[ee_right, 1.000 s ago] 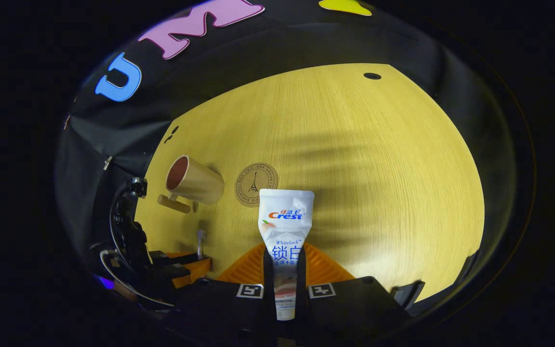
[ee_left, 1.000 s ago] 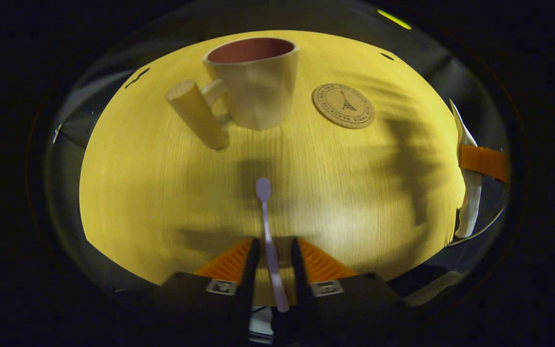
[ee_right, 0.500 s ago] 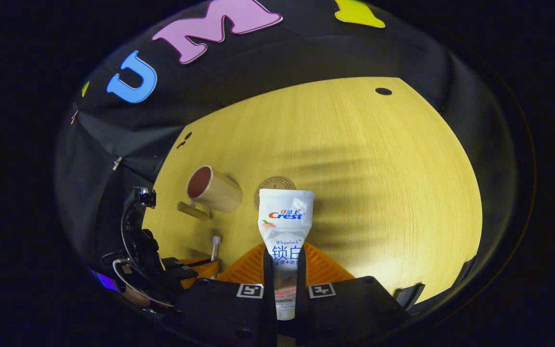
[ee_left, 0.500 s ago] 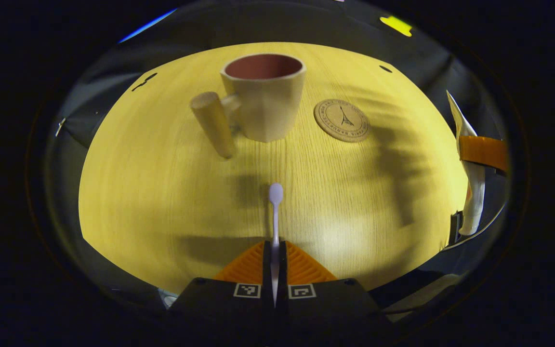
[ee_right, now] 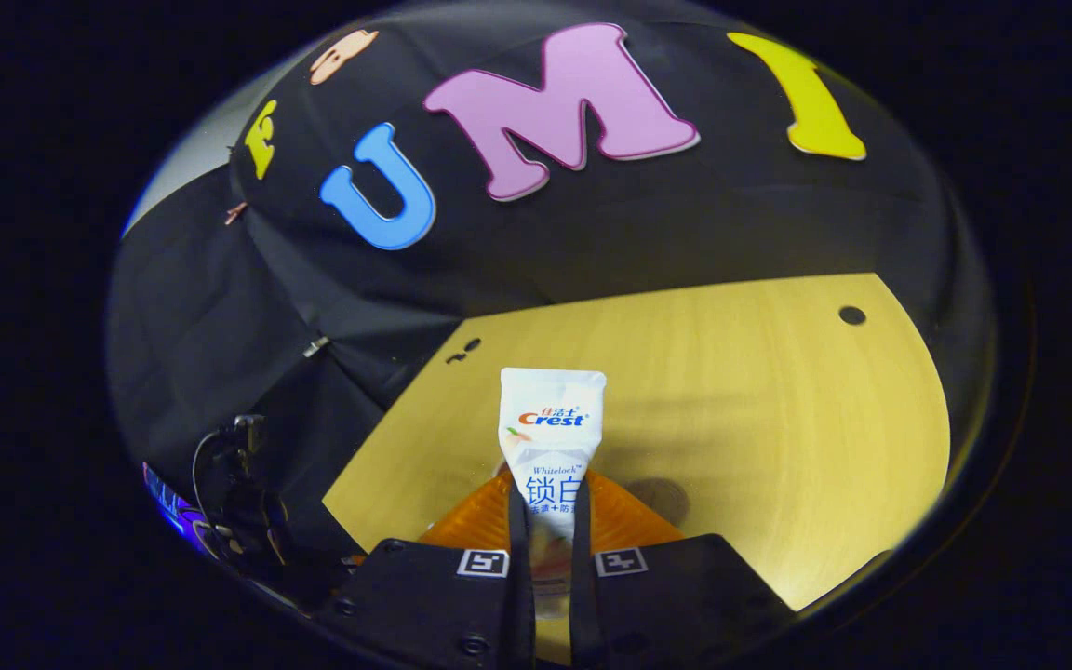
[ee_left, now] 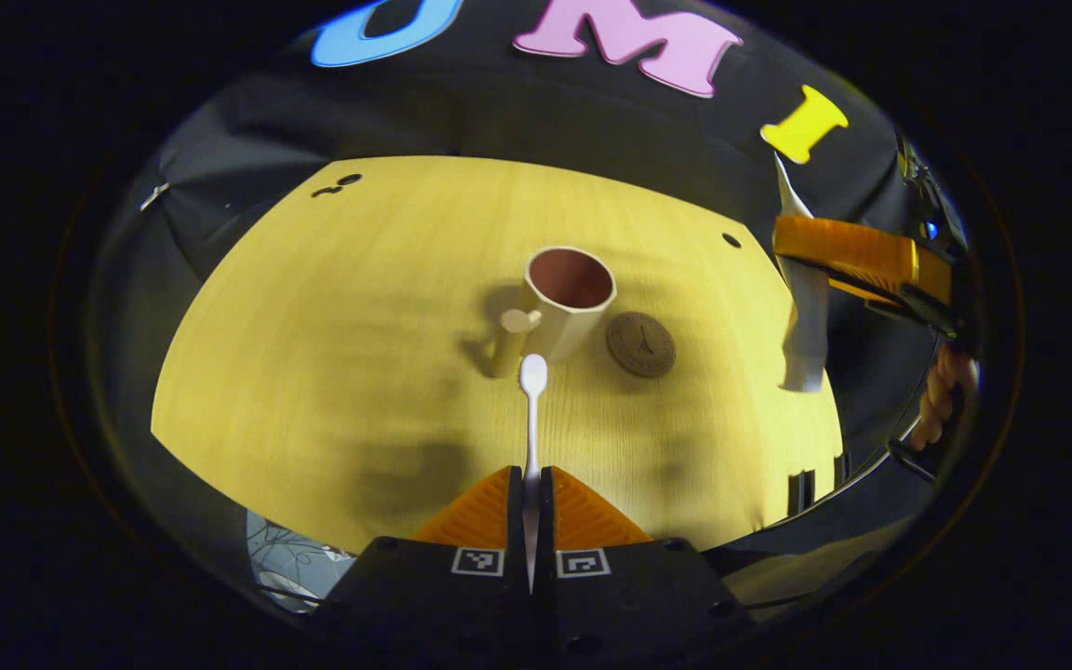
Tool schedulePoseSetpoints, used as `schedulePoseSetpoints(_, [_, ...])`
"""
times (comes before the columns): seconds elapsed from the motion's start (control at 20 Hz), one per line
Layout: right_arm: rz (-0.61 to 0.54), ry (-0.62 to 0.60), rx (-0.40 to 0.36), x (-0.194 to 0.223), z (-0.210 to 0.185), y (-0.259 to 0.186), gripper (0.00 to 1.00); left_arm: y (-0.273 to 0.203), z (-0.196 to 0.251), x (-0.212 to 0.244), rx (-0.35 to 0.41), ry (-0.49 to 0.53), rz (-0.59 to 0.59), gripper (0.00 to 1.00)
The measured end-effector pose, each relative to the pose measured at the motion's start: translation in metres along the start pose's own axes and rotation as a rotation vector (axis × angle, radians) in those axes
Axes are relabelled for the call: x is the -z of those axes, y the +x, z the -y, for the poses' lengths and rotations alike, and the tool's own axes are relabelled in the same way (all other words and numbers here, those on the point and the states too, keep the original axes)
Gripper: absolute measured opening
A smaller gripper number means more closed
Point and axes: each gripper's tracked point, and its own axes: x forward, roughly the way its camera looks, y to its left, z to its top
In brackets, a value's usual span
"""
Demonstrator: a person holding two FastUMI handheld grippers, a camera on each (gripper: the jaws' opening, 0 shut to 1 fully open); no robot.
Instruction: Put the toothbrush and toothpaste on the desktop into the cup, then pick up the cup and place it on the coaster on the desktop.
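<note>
My left gripper point(ee_left: 530, 479) is shut on the thin white toothbrush point(ee_left: 532, 374), whose head points toward the cup and hangs above the table. The cream cup point(ee_left: 566, 307) with a reddish inside stands upright on the yellow table point(ee_left: 313, 326), its handle point(ee_left: 510, 337) toward me. A round brown coaster point(ee_left: 640, 344) lies just right of the cup. In the right gripper view, my right gripper point(ee_right: 551, 493) is shut on the white toothpaste tube point(ee_right: 551, 433), flat end forward, held high. The left gripper view shows that gripper point(ee_left: 792, 244) and tube point(ee_left: 801, 321) at the right, above the table's edge.
A hand point(ee_left: 941, 400) holds the right gripper at the far right. The table has a small dark hole point(ee_right: 851, 314) near its far right corner and dark marks point(ee_left: 336, 184) at the far left. Black cloth walls surround it. Cables point(ee_right: 238, 502) hang at the lower left.
The left gripper closed on the toothbrush, then lifted and pulled back, so the cup looks smaller and farther. The right gripper rose with the toothpaste and now faces more of the wall.
</note>
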Motion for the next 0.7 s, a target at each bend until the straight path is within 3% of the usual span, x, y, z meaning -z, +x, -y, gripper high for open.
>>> schedulePoseSetpoints(0.2, [0.072, -0.039, -0.082, -0.034, -0.033, 0.038, 0.18, -0.037, -0.018, 0.004, -0.036, -0.026, 0.03, 0.06])
schedulePoseSetpoints(0.45, [0.061, -0.098, -0.099, -0.019, -0.035, 0.102, 0.18, -0.064, -0.033, 0.021, -0.091, -0.09, 0.026, 0.06])
schedulePoseSetpoints(0.7, [0.01, -0.146, -0.099, 0.005, -0.032, 0.135, 0.18, -0.075, -0.048, 0.039, -0.154, -0.131, 0.017, 0.06])
